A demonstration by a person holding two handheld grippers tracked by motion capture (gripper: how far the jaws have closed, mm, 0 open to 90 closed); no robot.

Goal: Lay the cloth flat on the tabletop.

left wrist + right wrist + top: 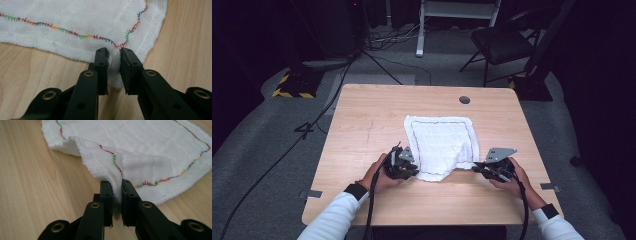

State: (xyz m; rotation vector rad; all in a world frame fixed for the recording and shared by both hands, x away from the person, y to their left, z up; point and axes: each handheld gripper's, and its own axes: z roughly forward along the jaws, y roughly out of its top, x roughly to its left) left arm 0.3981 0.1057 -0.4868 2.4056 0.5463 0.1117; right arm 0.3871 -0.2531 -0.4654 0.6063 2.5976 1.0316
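A white gauze cloth (439, 142) with a multicoloured stitched border lies spread on the wooden table (362, 125). My left gripper (404, 167) is at the cloth's near left corner, and its jaws are shut on that corner (114, 66). My right gripper (484, 169) is at the near right corner. Its jaws pinch a raised fold of the cloth (116, 185), and the fabric is lifted into a ridge there while the rest (150, 142) lies flat.
A round grommet hole (464, 100) sits near the table's far edge. A black chair (507, 42) and cables (337, 90) are on the floor beyond the table. Bare wood surrounds the cloth on all sides.
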